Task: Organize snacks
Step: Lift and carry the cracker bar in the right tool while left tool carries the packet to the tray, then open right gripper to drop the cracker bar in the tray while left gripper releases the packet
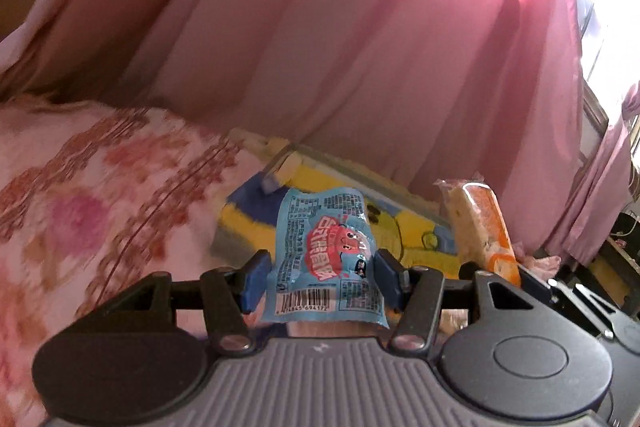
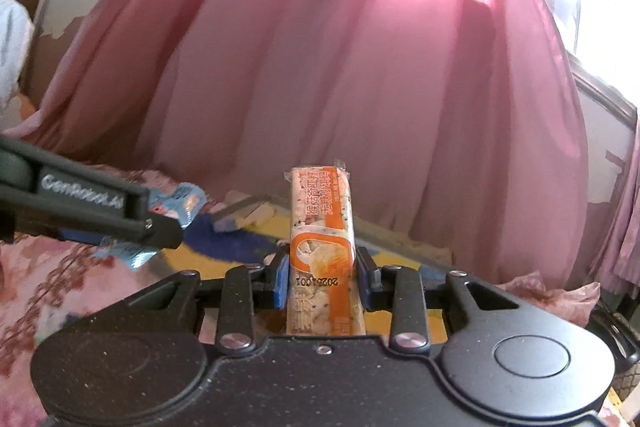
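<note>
Snacks are up in the air, one per gripper. Left gripper (image 1: 323, 277) has its blue pads closed against the sides of a light blue packet (image 1: 326, 259), barcode end nearest the camera, the red cartoon print facing up. Right gripper (image 2: 323, 277) is clamped on an orange bar (image 2: 323, 247) in clear wrap, which stands upright between the pads with its top poking well past the fingertips. From the right wrist view the left gripper sits off to the left with the blue packet crumpled in it. Just beyond both is a yellow and blue mat (image 1: 416, 227), next to a pink floral blanket (image 1: 100, 203). Farthest back hangs a pink curtain (image 2: 320, 67), sunlit near the top.
</note>
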